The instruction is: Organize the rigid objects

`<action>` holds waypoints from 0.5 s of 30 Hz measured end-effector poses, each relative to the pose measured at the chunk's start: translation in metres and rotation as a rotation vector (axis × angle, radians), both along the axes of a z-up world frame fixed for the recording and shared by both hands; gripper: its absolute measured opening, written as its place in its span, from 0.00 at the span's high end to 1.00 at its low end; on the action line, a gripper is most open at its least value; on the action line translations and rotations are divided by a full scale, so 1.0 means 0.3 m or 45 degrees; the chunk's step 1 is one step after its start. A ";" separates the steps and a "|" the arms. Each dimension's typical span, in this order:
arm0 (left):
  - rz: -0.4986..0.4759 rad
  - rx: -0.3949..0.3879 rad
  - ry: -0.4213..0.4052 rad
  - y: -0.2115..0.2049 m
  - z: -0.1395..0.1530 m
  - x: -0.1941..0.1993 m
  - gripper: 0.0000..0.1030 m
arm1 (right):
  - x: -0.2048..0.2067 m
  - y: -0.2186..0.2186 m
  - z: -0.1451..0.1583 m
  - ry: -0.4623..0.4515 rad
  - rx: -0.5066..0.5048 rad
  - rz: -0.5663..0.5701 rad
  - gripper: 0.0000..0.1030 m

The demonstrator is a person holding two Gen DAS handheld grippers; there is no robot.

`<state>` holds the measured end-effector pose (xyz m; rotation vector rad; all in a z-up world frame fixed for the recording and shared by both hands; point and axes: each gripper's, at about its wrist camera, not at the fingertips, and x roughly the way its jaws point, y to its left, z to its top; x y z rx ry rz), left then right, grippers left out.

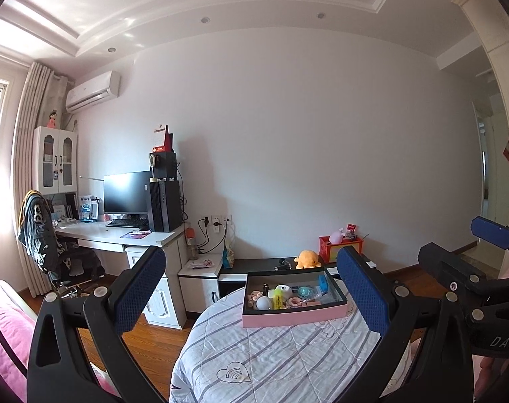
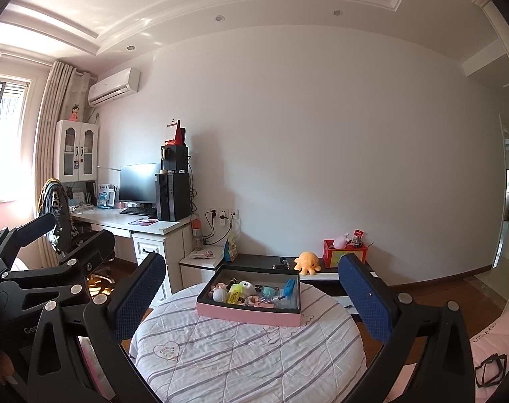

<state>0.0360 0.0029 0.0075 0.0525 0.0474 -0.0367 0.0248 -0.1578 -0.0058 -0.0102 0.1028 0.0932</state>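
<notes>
Left gripper (image 1: 251,288) has its jaws spread wide, nothing between the blue pads; right gripper (image 2: 252,297) the same, wide apart and empty. Both are held up and back from the pink box (image 1: 293,315), neither touching it. The right gripper also shows at the right edge of the left wrist view, the left one at the left edge of the right wrist view, so the two sit side by side.

The pink box is the landmark: shallow, dark inside, open on top, resting on the striped quilt (image 1: 271,362) that covers a round surface. It lies ahead of and below both grippers, framed between the fingers in each view. Its long axis runs roughly left to right across the line of reach, slightly skewed (left view shows it tilted one way, right view the other). It sits right of centre in the left view and nearly centred in the right, so the right gripper looks a bit better lined up; which is nearer cannot be settled.

Inside the box: a jumble of small items, among them a white round thing (image 1: 263,302), a yellow highlighter (image 2: 233,294) and a blue piece (image 2: 289,286) toward the box's right end. Most are too small to name.

The items already lie in the box, mixed, which fits loose things gathered in or contents waiting to be sorted.

Beyond the box, an orange plush octopus (image 1: 308,259) on a low dark cabinet.
</notes>
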 end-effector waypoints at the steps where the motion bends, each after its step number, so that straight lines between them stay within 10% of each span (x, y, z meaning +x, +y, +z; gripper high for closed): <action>1: 0.000 0.000 0.000 0.000 -0.001 0.001 0.00 | -0.001 0.002 -0.002 0.001 0.000 -0.001 0.00; 15: 0.002 -0.002 -0.007 -0.003 -0.003 0.002 0.00 | 0.002 -0.008 -0.009 0.007 0.004 -0.003 0.00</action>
